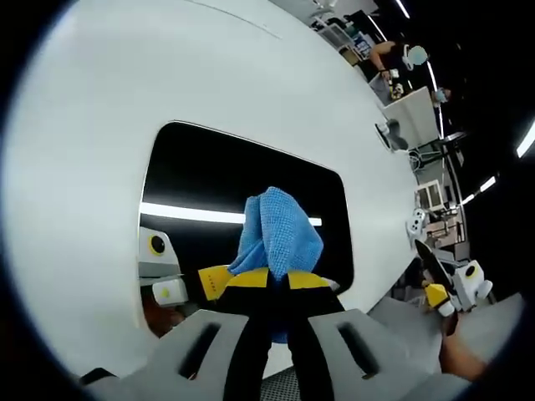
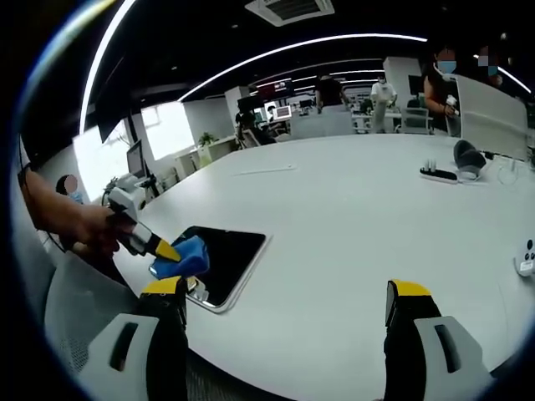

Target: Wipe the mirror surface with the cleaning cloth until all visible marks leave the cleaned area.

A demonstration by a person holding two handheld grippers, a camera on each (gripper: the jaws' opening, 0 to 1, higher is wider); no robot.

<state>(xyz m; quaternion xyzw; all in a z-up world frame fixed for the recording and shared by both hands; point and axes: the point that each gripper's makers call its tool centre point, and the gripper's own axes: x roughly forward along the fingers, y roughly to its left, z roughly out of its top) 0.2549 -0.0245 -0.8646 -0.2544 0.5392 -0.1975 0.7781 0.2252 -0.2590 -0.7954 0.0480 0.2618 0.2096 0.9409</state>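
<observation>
Your left gripper [image 1: 277, 288] pinches the cloth [image 1: 280, 230] bunched against the mirror [image 1: 209, 180] — for wiping; right gripper [image 2: 284, 309] wide, spare.

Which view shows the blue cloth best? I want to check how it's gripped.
The left gripper view: the blue cloth sits close up, bunched between the left gripper jaws over the mirror. The right gripper view shows it small, at the mirror's near end, held by the other gripper.
</observation>
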